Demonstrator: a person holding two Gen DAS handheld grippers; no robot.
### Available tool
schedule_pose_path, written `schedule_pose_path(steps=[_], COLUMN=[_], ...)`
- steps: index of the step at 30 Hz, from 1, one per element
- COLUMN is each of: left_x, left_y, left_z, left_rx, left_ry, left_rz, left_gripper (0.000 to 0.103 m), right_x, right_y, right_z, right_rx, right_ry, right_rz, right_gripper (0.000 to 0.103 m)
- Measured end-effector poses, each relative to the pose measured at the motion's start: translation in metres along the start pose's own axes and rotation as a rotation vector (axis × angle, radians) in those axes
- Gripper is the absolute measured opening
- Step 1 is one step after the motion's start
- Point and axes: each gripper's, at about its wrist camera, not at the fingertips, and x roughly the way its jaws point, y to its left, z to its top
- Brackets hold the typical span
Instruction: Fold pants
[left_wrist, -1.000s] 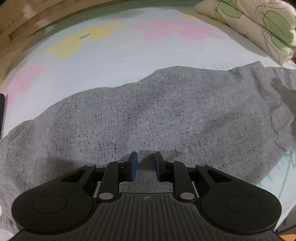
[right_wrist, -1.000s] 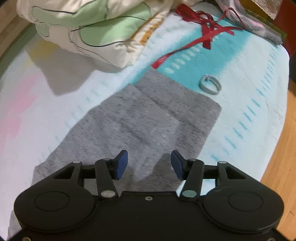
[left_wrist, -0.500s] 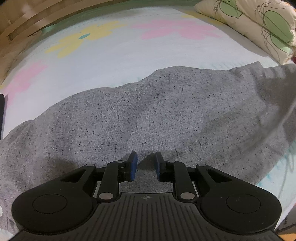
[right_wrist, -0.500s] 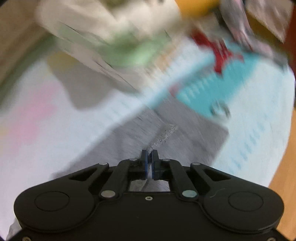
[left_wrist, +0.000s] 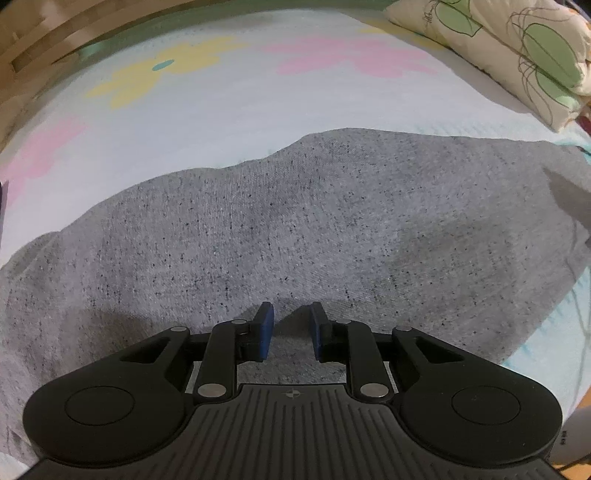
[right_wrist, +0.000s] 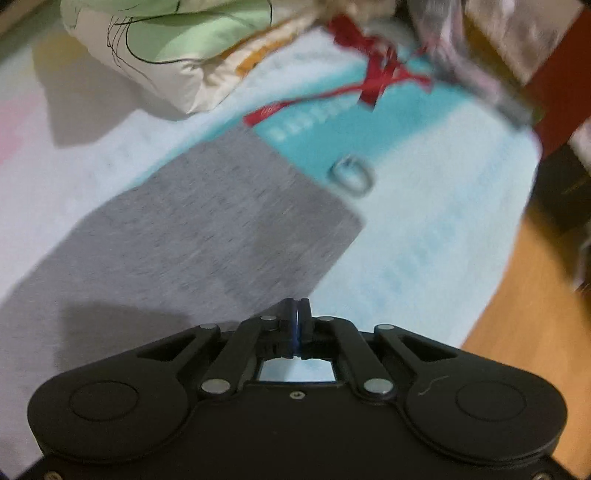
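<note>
Dim, warm indoor light; the left wrist view is sharp, the right motion-blurred, both bowed at the edges.

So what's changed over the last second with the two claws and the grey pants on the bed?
The right claw went from open above the speckled grey pants to fully shut near their edge; whether it pinches fabric cannot be told. Its view swung and blurred. The left claw stayed put, slightly apart over the pants. The pants' outline looks unchanged.
</note>
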Motion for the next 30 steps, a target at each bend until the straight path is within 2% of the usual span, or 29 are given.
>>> schedule_pose_path(steps=[5, 7, 10, 13, 15, 17, 18, 19, 22, 25, 27, 30], left_x=[-0.007, -0.014, -0.023, -0.03, -0.034, -0.04, -0.042, -0.044, -0.049, -0.052, -0.053, -0.053], left_y=[0.01, 0.014, 0.024, 0.036, 0.047, 0.06, 0.066, 0.072, 0.088, 0.097, 0.101, 0.104], left_z=[0.005, 0.003, 0.001, -0.003, -0.006, -0.01, -0.012, -0.013, -0.019, -0.025, -0.032, -0.039], left_rx=[-0.012, -0.031, -0.057, -0.077, -0.102, -0.142, -0.161, -0.18, -0.222, -0.209, -0.203, -0.193], left_ry=[-0.004, -0.017, -0.028, -0.038, -0.039, -0.042, -0.043, -0.044, -0.045, -0.028, -0.017, -0.005], left_rz=[-0.009, -0.001, 0.019, 0.052, 0.068, 0.077, 0.081, 0.087, 0.114, 0.116, 0.108, 0.117], left_gripper=[0.021, 0.021, 0.021, 0.023, 0.028, 0.028, 0.028, 0.028, 0.029, 0.03, 0.03, 0.03], right_x=[-0.02, -0.033, -0.05, -0.074, -0.088, -0.1, -0.106, -0.111, -0.122, -0.129, -0.134, -0.143], right_y=[-0.005, -0.002, 0.015, 0.051, 0.074, 0.097, 0.108, 0.119, 0.148, 0.176, 0.193, 0.215], right_z=[0.008, 0.004, -0.005, -0.022, -0.038, -0.057, -0.068, -0.08, -0.117, -0.157, -0.185, -0.225], right_rx=[0.061, 0.063, 0.04, -0.076, -0.16, -0.244, -0.279, -0.308, -0.409, -0.52, -0.602, -0.78], right_ry=[-0.067, -0.084, -0.089, -0.121, -0.138, -0.145, -0.146, -0.141, -0.107, -0.082, -0.103, -0.179], right_rz=[0.061, 0.12, 0.239, 0.322, 0.357, 0.405, 0.44, 0.474, 0.567, 0.624, 0.627, 0.612], right_gripper=[0.004, 0.018, 0.018, 0.018, 0.019, 0.032, 0.046, 0.056, 0.057, 0.057, 0.057, 0.057])
